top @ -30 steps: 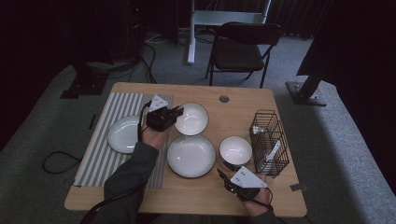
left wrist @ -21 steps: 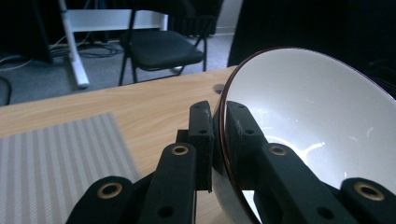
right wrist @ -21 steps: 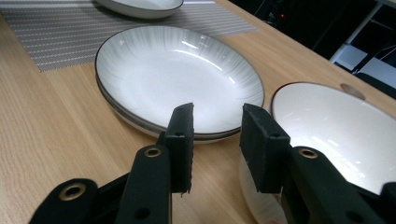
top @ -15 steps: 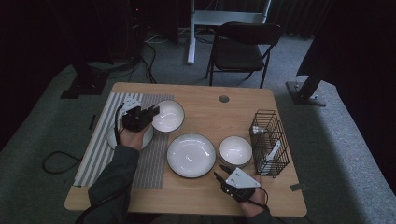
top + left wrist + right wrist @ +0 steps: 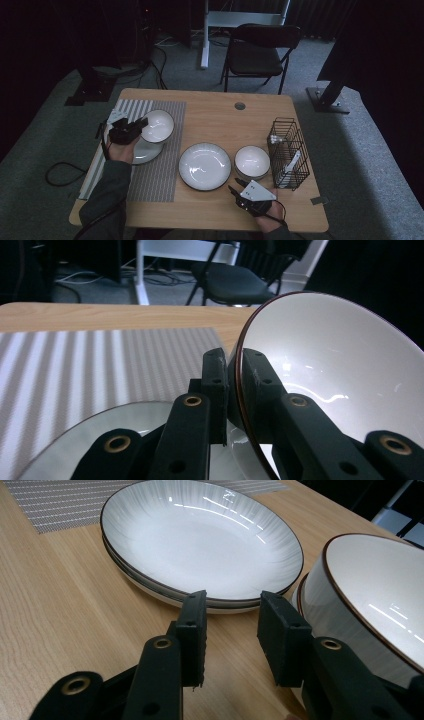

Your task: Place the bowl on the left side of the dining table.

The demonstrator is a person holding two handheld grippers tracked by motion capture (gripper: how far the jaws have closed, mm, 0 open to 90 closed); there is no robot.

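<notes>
My left gripper is shut on the rim of a white bowl with a dark edge. It holds the bowl tilted just above a white plate on the striped mat. In the left gripper view the jaws pinch the bowl's rim, and the plate lies below them. My right gripper rests open near the table's front edge. In the right gripper view its jaws hold nothing and face a stack of two wide plates. Another white bowl stands at the right of that view.
The stacked plates and the second bowl sit mid-table. A black wire basket stands at the right edge. A folding chair is beyond the far side of the wooden table.
My left hand has carried the bowl leftward and slightly down, from near the table's middle to above the plate on the mat. My right gripper has stayed put.
</notes>
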